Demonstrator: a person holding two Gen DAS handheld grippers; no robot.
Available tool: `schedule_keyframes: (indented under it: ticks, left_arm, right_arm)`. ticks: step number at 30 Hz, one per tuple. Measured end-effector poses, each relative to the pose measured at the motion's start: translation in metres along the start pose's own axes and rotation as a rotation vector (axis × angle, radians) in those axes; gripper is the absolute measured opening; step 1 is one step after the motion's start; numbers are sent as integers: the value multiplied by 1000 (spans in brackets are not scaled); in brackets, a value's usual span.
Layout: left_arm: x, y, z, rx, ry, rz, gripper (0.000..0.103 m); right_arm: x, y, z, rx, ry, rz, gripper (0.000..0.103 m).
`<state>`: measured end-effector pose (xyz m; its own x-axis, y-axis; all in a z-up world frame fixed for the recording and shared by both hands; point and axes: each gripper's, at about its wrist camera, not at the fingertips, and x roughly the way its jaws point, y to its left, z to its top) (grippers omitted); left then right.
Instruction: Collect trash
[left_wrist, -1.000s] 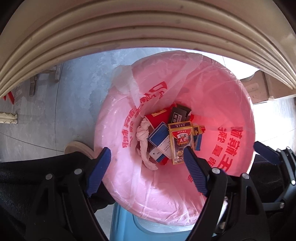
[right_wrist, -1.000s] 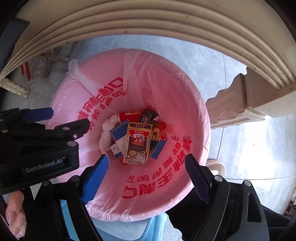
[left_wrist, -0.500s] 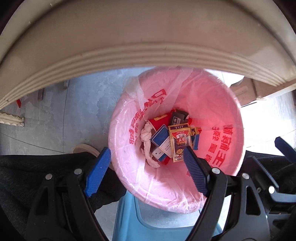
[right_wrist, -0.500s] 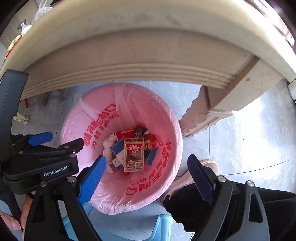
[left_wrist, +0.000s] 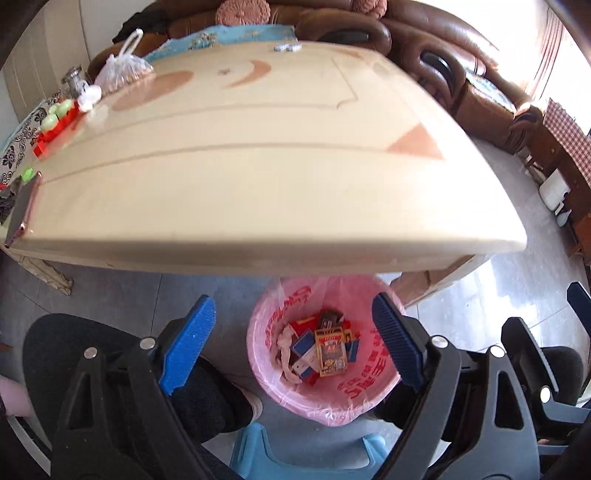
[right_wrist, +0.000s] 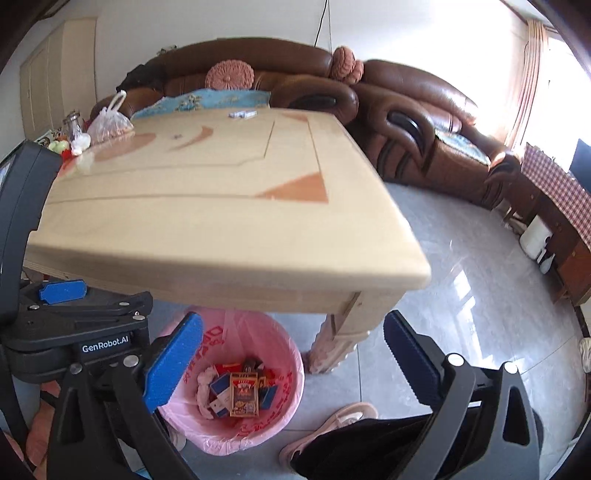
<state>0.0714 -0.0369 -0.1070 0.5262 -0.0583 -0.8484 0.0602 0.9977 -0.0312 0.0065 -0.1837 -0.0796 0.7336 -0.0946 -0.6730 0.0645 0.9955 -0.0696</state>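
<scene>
A bin lined with a pink bag (left_wrist: 354, 402) (right_wrist: 236, 439) stands on the floor under the front edge of the beige table (left_wrist: 258, 166). Several card boxes (left_wrist: 330, 350) (right_wrist: 243, 393) and a crumpled tissue (left_wrist: 284, 339) lie in it. My left gripper (left_wrist: 291, 301) hangs high above the bin, its jaws opening with nothing between them. My right gripper (right_wrist: 293, 317) is beside it at the same height, jaws also opening and empty. A small pale item (left_wrist: 287, 47) (right_wrist: 242, 114) lies at the table's far edge.
At the table's left end are a plastic bag (left_wrist: 122, 70), a red tray with green things (left_wrist: 55, 122) and a phone (left_wrist: 22, 210). A brown sofa (right_wrist: 406, 110) runs behind. A blue stool (left_wrist: 306, 454), a person's dark trouser legs (left_wrist: 110, 350) and a shoe (right_wrist: 332, 421) are below me.
Both grippers have risen from just over the bin to above the table's edge, and the tabletop and sofa have come into view. The right jaws stand wider.
</scene>
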Motion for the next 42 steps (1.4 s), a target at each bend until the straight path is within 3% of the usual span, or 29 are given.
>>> schedule_keyframes:
  ticks: [7, 15, 18, 24, 42]
  left_arm:
    - [-102, -6, 27, 3, -253, 45, 93]
    - [-188, -14, 34, 13, -456, 108, 97]
    - [-204, -13, 32, 10, -479, 116, 97]
    - [-220, -13, 23, 15, -495, 102, 97]
    - [-229, -9, 12, 19, -485, 93, 97]
  right_arm:
    - [-76, -15, 44, 43, -159, 10, 96]
    - [-149, -22, 72, 49, -306, -35, 96]
    - [-170, -20, 73, 35, -329, -70, 96]
    - [-204, -20, 73, 61, -373, -43, 96]
    - [-211, -21, 65, 87, -365, -56, 96]
